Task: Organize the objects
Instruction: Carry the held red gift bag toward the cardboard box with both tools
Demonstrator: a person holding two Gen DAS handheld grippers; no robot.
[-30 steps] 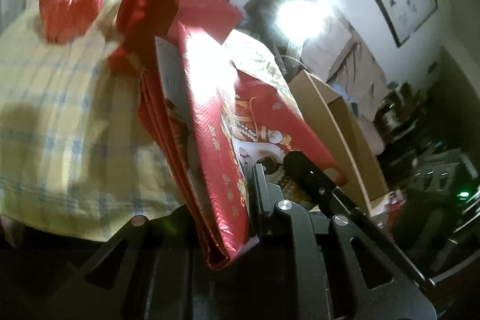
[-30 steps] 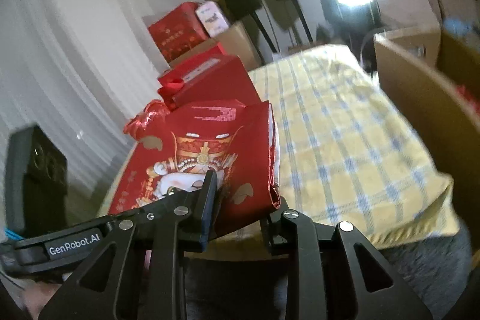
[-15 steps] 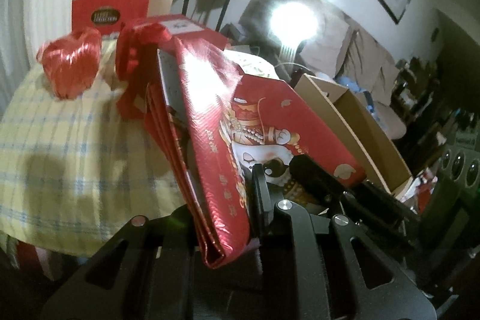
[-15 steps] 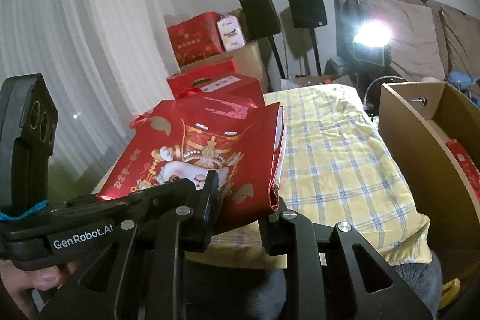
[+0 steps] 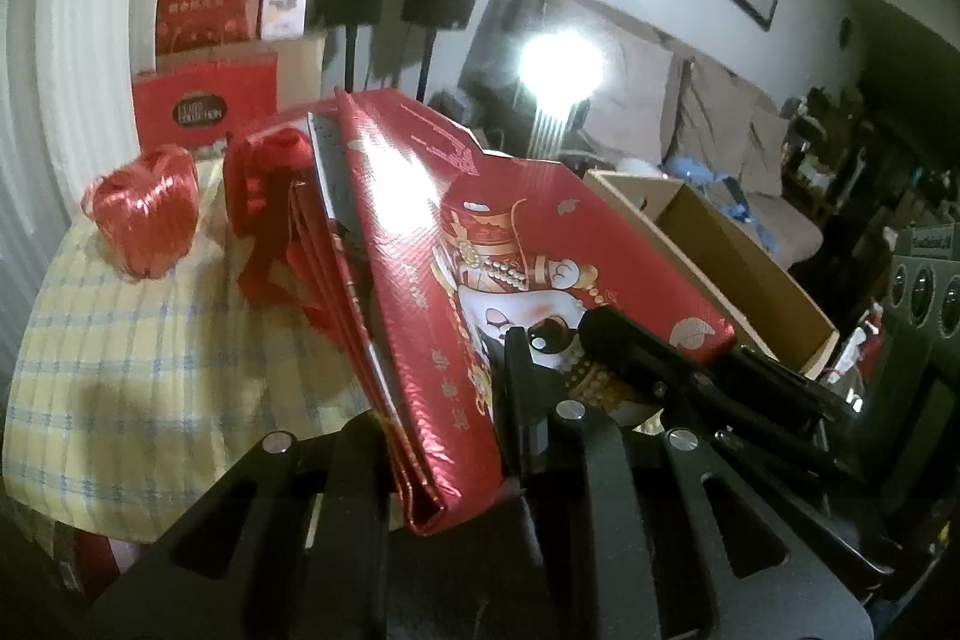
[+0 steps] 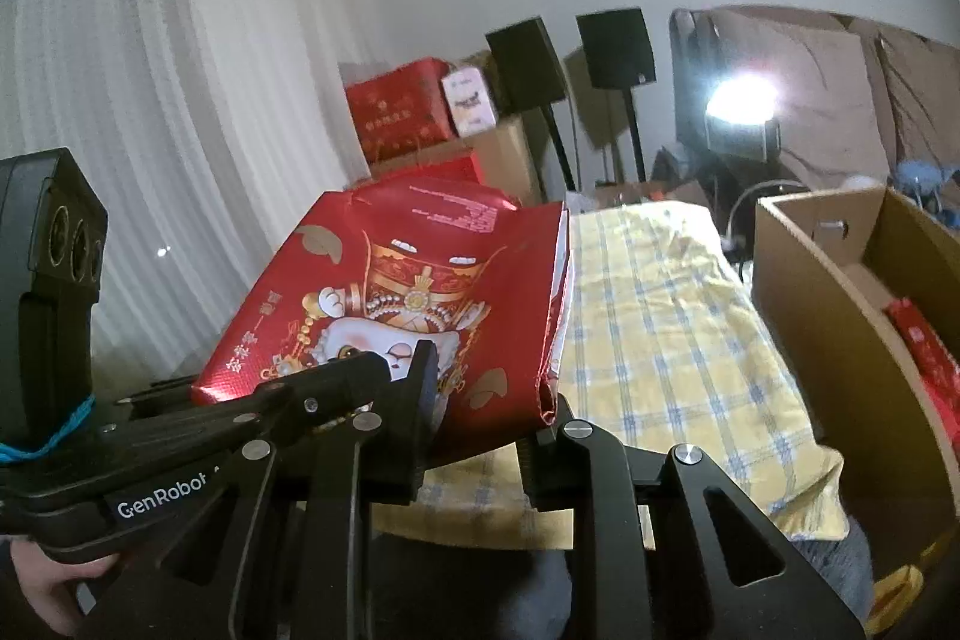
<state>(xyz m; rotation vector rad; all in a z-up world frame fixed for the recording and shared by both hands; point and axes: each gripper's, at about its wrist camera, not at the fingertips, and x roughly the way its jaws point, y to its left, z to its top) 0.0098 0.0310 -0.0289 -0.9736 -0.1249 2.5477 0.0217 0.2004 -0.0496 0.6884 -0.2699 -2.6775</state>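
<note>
1. Red gift bags (image 5: 420, 244), folded flat in a stack with a cartoon figure printed on the top one, are being held tilted in the air over the near edge of a table covered by a yellow checked cloth (image 5: 144, 340).
2. The left gripper (image 5: 444, 436) is pinching the stack's near corner, jaws nearly closed on it.
3. The right gripper (image 6: 486, 400) is clamping the same stack's other near corner (image 6: 420, 316), jaws narrow.
4. A red heart-shaped box (image 5: 144, 214) is sitting on the cloth behind.
5. An open cardboard box (image 6: 840, 292) is standing just right of the table.
</note>
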